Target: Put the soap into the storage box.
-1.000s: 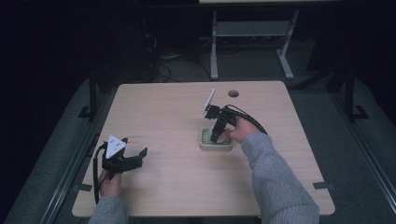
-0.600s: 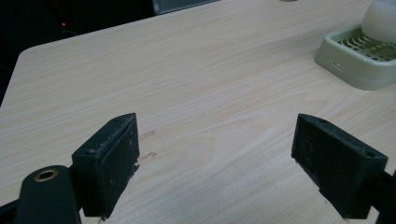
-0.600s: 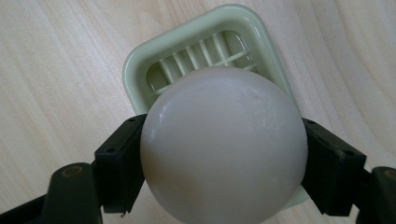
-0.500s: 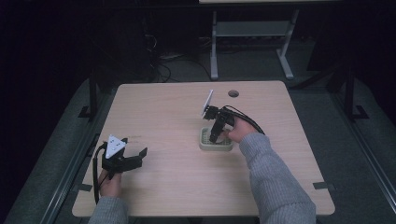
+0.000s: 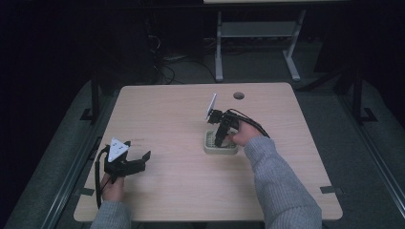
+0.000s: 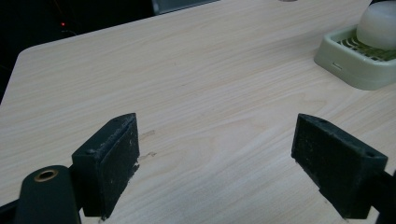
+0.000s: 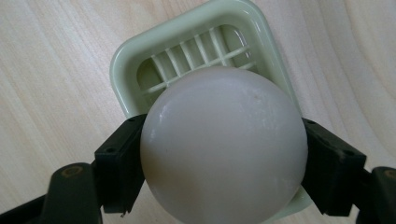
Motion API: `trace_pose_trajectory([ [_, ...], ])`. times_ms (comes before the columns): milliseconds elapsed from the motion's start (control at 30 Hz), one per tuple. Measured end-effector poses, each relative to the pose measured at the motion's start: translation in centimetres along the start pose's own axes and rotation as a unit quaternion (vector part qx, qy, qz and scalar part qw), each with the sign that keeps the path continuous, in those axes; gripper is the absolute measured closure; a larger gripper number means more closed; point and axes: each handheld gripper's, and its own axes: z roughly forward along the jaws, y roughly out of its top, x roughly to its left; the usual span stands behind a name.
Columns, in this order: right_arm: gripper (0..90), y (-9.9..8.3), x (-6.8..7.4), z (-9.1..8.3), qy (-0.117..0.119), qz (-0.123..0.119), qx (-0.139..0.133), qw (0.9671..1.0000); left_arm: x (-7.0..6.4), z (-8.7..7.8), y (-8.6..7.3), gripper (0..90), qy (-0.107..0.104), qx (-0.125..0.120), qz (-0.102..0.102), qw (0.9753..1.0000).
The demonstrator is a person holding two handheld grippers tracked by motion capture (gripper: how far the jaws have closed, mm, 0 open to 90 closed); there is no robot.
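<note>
My right claw (image 7: 224, 154) is pinching a smooth white ball (image 7: 223, 144), one black jaw pressed against each side of it. The ball sits directly over a pale green square tray (image 7: 135, 60) with a slotted grid floor, and its lower part hangs past the tray's near rim. From the left gripper view, the white ball (image 6: 379, 25) appears to rest on or just above the grid of the tray (image 6: 348, 65); I cannot tell whether it is touching.

My judgement is that the work is near one end of a move: the ball is gripped and at the tray, and what remains is either to let it go there or to carry it off. The pictures do not settle which.

In the high view, my right hand (image 5: 242, 135) reaches forward over the tray (image 5: 210, 148), with the right claw (image 5: 218, 141) tilted steeply down into it. My sleeve runs back from the tray toward the near edge of the worktop (image 5: 181, 114).

My left claw (image 5: 143, 158) lies well apart from the tray, near the near-left corner of the worktop. Its jaws are spread wide around nothing, low over bare wood.
</note>
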Motion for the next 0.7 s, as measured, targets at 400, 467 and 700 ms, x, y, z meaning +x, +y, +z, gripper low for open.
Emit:
trace_pose_trajectory([
  [400,23.4,-0.01,0.06,0.37,-0.001,-0.004,0.004,1.0,0.0,-0.01,0.0,14.8,0.0,0.0,0.001,1.0],
  [467,23.4,0.0,0.04,0.41,0.001,-0.005,0.003,1.0,0.01,-0.01,-0.01,14.8,0.0,0.001,0.0,1.0],
  [700,23.4,-0.03,0.05,0.39,0.001,-0.005,0.003,1.0,0.01,-0.01,-0.01,14.9,0.0,0.001,0.001,1.0],
])
